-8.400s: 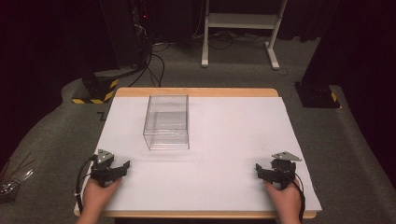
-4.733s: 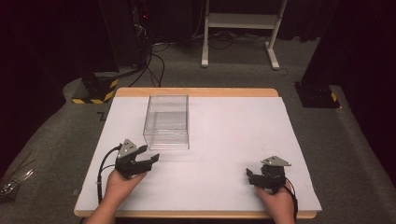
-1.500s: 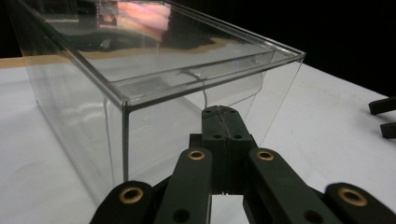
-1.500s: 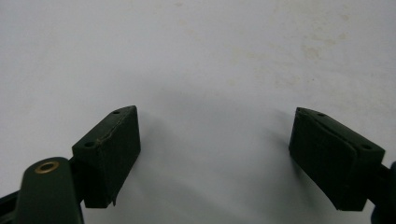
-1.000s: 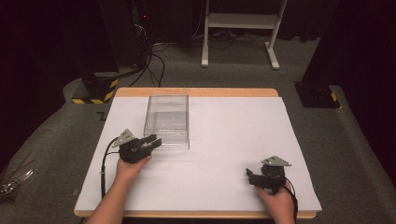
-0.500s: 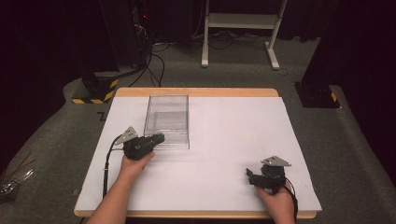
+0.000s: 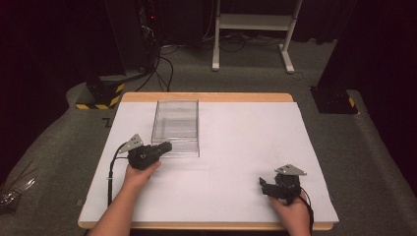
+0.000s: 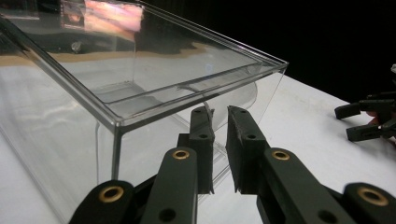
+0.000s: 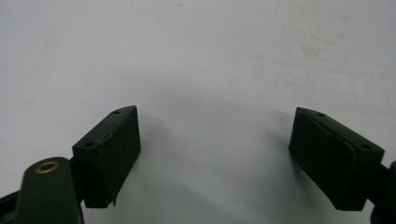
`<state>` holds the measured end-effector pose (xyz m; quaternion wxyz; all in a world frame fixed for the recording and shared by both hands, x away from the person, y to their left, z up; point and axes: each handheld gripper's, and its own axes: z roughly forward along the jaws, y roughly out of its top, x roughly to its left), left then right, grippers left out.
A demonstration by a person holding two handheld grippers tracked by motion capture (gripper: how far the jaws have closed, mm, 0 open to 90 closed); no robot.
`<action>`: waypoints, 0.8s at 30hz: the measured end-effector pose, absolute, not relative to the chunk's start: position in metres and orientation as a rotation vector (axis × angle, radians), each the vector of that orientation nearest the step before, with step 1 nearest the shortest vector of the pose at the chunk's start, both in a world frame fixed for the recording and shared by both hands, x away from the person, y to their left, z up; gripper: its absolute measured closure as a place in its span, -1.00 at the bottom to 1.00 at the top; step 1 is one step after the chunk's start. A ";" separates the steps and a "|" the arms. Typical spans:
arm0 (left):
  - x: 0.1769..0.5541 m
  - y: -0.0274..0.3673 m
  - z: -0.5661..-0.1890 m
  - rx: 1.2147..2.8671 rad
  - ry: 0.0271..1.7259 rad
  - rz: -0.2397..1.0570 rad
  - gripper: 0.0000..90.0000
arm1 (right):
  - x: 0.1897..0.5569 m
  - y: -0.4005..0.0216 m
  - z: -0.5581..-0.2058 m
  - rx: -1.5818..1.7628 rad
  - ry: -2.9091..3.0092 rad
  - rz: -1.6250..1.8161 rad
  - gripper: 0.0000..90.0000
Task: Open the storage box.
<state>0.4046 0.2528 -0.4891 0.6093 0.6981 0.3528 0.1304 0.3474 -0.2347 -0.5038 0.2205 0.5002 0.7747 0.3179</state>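
Observation:
A clear plastic box (image 7: 175, 123) stands on the white table top (image 7: 246, 123), left of centre. My left gripper (image 7: 168, 146) is at the box's near wall by its left corner. In the left gripper view the box (image 8: 140, 74) looms close. The left gripper (image 8: 220, 114) has its jaws drawn together to a narrow slit, with a thin clear curved tab of the box's wall between them. My right gripper (image 7: 263, 187) rests near the front right of the table. Its jaws stand wide apart over bare white surface in the right gripper view (image 9: 215, 135).
The table has a wooden rim (image 7: 206, 97). Behind it on the grey floor are a white stand (image 7: 251, 29), cables (image 7: 160, 59) and a yellow-black striped base (image 7: 101, 96). The right gripper (image 8: 369, 116) shows far off in the left gripper view.
My left gripper travelled from the front left of the table up to the box's near wall, and its jaws narrowed. The right gripper shifted slightly left early on and then stayed put.

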 end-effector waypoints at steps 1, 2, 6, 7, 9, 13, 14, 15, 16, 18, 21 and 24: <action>0.405 0.253 -0.489 1.612 0.815 0.301 0.80 | 0.347 -0.235 -0.504 1.383 2.142 0.879 -0.63; 0.403 0.253 -0.489 1.615 0.814 0.301 0.80 | 0.347 -0.235 -0.504 1.383 2.141 0.881 -0.63; 0.400 0.253 -0.488 1.621 0.812 0.303 0.80 | 0.347 -0.235 -0.504 1.382 2.141 0.882 -0.63; 0.399 0.253 -0.488 1.622 0.812 0.304 0.80 | 0.347 -0.235 -0.504 1.382 2.142 0.882 -0.63; 0.396 0.252 -0.488 1.622 0.811 0.307 0.80 | 0.347 -0.235 -0.504 1.383 2.141 0.883 -0.63; 0.389 0.252 -0.488 1.623 0.808 0.313 0.80 | 0.347 -0.235 -0.504 1.382 2.141 0.883 -0.63; 0.386 0.252 -0.489 1.623 0.803 0.313 0.81 | 0.347 -0.235 -0.504 1.383 2.141 0.884 -0.63; 0.386 0.252 -0.489 1.623 0.803 0.313 0.81 | 0.347 -0.235 -0.504 1.383 2.141 0.884 -0.63; 0.383 0.252 -0.489 1.622 0.800 0.313 0.81 | 0.347 -0.235 -0.504 1.383 2.141 0.884 -0.63; 0.380 0.252 -0.489 1.624 0.799 0.313 0.81 | 0.347 -0.235 -0.504 1.383 2.142 0.884 -0.63; 0.376 0.252 -0.489 1.627 0.796 0.315 0.82 | 0.347 -0.235 -0.504 1.383 2.142 0.884 -0.63; 0.373 0.252 -0.487 1.639 0.793 0.317 0.82 | 0.347 -0.235 -0.504 1.382 2.142 0.884 -0.63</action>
